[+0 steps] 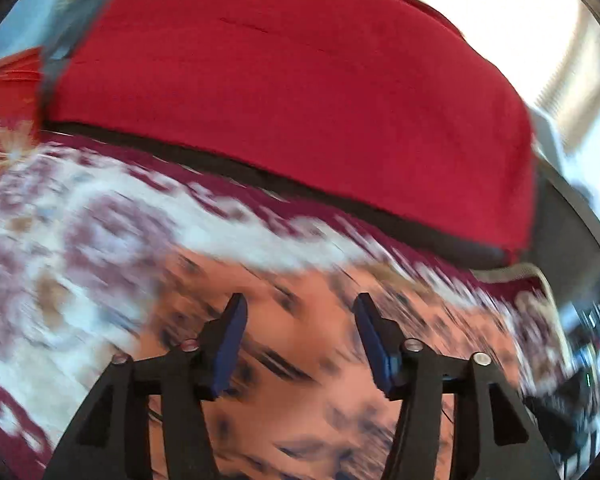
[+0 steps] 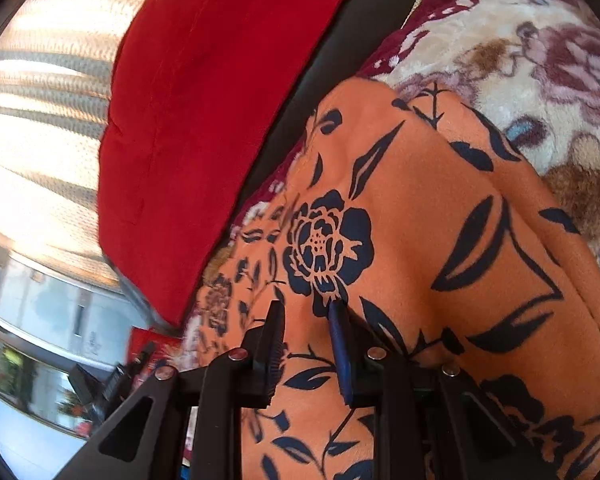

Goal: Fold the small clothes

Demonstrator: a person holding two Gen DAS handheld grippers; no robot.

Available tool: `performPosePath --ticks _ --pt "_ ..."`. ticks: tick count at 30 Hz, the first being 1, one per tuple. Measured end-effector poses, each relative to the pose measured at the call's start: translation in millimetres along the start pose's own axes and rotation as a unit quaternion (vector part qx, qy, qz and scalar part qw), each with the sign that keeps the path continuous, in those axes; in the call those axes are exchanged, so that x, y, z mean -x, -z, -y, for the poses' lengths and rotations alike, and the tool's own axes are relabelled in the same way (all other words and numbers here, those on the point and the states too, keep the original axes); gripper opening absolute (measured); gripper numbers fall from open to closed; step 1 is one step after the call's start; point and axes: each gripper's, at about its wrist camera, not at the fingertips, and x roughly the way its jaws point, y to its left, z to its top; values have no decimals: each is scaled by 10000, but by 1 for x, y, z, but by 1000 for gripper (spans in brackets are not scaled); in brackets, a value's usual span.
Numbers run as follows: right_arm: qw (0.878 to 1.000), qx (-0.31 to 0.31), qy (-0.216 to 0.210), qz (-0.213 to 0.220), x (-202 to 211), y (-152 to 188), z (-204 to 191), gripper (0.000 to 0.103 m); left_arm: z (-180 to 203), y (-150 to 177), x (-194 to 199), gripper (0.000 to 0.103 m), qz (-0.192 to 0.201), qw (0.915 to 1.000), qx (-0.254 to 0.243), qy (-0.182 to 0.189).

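An orange garment with dark blue flowers [image 2: 420,240] lies on a maroon and cream floral blanket [image 2: 540,60]. In the left wrist view the same orange garment [image 1: 300,380] is blurred beneath my left gripper [image 1: 300,312], which is open and empty just above it. My right gripper [image 2: 306,312] hovers over the garment with its jaws partly open, a narrow gap between them, and cloth showing through the gap. No fold of cloth is pinched between its fingers.
A large red cushion [image 1: 300,100] stands behind the blanket [image 1: 80,220], also in the right wrist view [image 2: 204,120], with a dark sofa seat [image 2: 352,40] beside it. A bright curtained window [image 2: 40,120] and furniture [image 2: 40,340] lie beyond.
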Motion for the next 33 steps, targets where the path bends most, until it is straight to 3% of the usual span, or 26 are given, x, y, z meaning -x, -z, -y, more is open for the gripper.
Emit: performPosePath --ticks 3,4,5,6,8,11,17,23,27,33 --pt "9994 113 -54 333 19 1 -3 29 24 28 -24 59 -677 9973 -264 66" --pt "9986 236 3 466 25 1 -6 36 29 36 -34 59 -888 9953 -383 -60" --pt "9978 306 107 573 29 0 -6 50 33 44 -46 60 -1118 9918 -578 -239" --pt "9972 318 195 644 30 -1 -5 56 36 49 -53 62 -1138 9899 -758 -362" --pt "9978 207 207 598 29 -4 2 56 41 51 -53 66 -990 9884 -1045 -491" --pt "9979 302 151 551 36 -4 0 56 39 49 -45 67 -1053 9891 -965 -362" --pt "9941 414 -699 724 94 16 -7 61 39 66 -16 70 -979 9910 -906 -119" --pt "9935 -302 -947 552 132 61 28 62 33 83 8 77 -806 9910 -1031 -264" --pt "9941 -650 -739 460 135 83 47 62 24 92 -13 84 -1139 9870 -1057 -404" --pt "9891 -1276 -198 709 122 74 72 62 29 99 -20 99 -1059 9838 -1388 -411"
